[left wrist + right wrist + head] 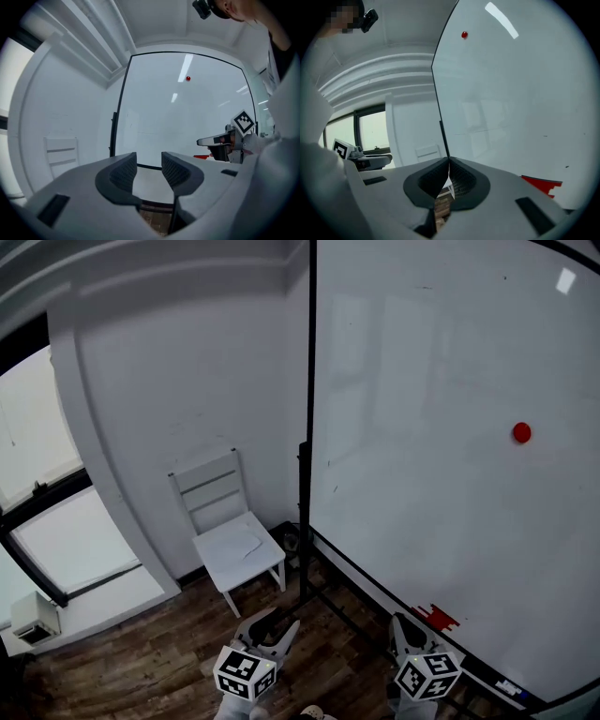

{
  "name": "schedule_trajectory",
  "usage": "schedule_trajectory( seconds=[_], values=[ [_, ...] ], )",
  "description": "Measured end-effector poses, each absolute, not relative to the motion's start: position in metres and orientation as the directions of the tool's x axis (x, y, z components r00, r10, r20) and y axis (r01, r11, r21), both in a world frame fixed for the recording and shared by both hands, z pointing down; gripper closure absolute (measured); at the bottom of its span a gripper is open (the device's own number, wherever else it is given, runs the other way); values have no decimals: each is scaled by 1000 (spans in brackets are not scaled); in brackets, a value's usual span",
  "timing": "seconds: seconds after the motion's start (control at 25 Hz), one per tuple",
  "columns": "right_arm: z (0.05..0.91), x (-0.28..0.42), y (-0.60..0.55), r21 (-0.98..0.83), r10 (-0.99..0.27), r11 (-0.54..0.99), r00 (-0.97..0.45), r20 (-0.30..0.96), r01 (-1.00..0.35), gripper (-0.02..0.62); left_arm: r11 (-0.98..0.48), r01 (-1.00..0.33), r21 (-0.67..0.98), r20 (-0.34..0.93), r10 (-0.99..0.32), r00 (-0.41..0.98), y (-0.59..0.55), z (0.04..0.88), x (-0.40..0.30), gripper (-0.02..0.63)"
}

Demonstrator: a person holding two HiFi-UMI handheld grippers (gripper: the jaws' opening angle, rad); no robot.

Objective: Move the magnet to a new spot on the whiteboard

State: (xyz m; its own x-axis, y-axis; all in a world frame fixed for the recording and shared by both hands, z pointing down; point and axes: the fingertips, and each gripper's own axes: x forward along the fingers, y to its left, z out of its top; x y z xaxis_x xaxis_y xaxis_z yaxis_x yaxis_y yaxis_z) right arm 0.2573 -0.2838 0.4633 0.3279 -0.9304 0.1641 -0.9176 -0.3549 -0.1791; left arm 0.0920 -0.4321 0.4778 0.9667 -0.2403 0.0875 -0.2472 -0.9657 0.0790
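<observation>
L tongs wide open, empty; R tongs shut w/ nothing held. Red magnet sits high on whiteboard, well apart from both.

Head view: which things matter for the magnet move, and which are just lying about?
Job:
red magnet
whiteboard
left hand-held gripper, open, empty
right hand-held gripper, shut, empty

Lying about:
white chair
red item at the whiteboard's bottom edge
small white box
</observation>
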Motion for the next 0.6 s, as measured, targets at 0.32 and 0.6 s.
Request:
schedule_trajectory(
  seconds=[0.32, 0.6],
  values=[
    [466, 294, -237, -181, -835, -548, 525, 162, -816, 568, -996, -3, 93, 89, 6, 996, -412, 483, 178, 439],
    [469, 305, -188, -167, -746, -665, 640, 182, -728, 568, -984, 147, 96, 80, 155, 985, -380, 483, 224, 439]
  ],
)
